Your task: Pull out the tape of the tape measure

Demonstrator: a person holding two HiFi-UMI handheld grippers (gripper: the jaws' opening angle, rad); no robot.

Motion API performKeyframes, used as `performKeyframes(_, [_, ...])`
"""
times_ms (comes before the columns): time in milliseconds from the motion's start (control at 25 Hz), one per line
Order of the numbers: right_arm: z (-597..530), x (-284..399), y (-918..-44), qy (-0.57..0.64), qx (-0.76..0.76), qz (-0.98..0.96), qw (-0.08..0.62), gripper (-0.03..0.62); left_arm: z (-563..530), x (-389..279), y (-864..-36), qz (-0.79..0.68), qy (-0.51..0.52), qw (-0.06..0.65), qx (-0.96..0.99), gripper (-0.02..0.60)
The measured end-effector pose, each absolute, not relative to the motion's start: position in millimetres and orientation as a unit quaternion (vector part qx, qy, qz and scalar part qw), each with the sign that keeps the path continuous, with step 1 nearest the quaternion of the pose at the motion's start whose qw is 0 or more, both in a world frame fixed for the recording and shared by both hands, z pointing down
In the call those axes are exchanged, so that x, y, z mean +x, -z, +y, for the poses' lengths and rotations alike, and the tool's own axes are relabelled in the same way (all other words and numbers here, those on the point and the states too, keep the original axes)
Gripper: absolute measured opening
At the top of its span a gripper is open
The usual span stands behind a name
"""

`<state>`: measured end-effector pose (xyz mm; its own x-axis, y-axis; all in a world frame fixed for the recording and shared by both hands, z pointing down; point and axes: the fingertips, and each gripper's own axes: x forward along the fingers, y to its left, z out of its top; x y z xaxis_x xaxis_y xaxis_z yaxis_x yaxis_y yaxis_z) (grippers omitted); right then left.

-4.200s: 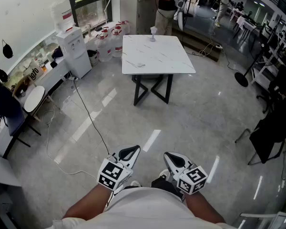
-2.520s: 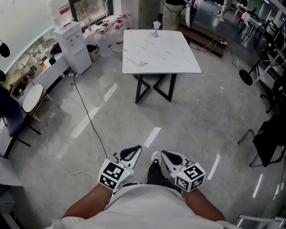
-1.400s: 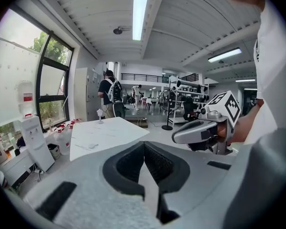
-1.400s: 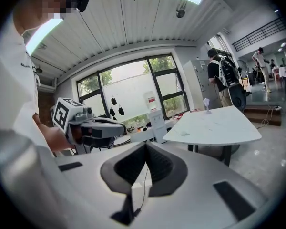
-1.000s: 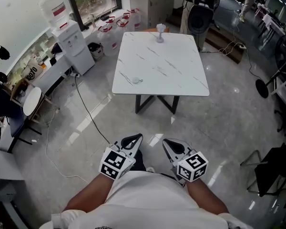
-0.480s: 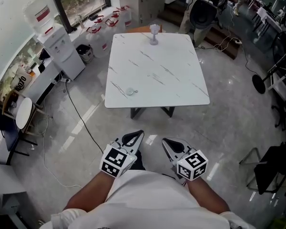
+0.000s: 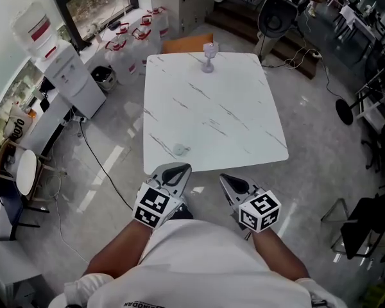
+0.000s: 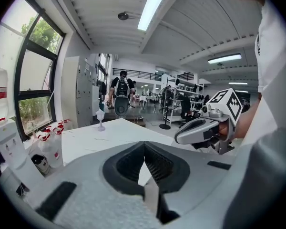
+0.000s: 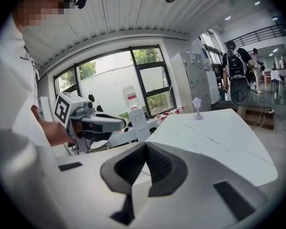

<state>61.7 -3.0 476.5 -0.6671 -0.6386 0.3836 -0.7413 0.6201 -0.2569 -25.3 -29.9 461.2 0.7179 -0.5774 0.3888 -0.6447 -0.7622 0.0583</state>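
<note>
A small round pale tape measure (image 7: 179,149) lies near the front left corner of the white marble table (image 7: 244,127). Both grippers are held close to my body, just short of the table's near edge. My left gripper (image 7: 178,167) is shut with nothing between its jaws, a little in front of the tape measure. The right gripper (image 7: 224,179) is shut and empty too, beside it. In the left gripper view its jaws (image 8: 144,144) meet tip to tip, with the right gripper (image 8: 200,130) alongside. In the right gripper view the jaws (image 9: 146,146) are also pressed together.
A small pale goblet-shaped figure (image 7: 209,58) stands at the table's far edge, with an orange chair (image 7: 186,43) behind it. A water dispenser (image 7: 64,69) and several water bottles (image 7: 125,40) stand at the left. A cable (image 7: 102,165) crosses the floor. A person with a backpack (image 8: 121,92) stands beyond the table.
The table has come much closer in the head view, its near edge now just ahead of both grippers. The grippers keep their place before the body, still shut.
</note>
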Motion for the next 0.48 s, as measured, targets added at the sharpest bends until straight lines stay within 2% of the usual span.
performKeyframes(480, [-90.8,32.4,-491.8,-0.215,0.420,-0.871,0.138,0.006,-120.8,-52.9,-481.8,-0.289,-0.190,0.095,0.933,0.008])
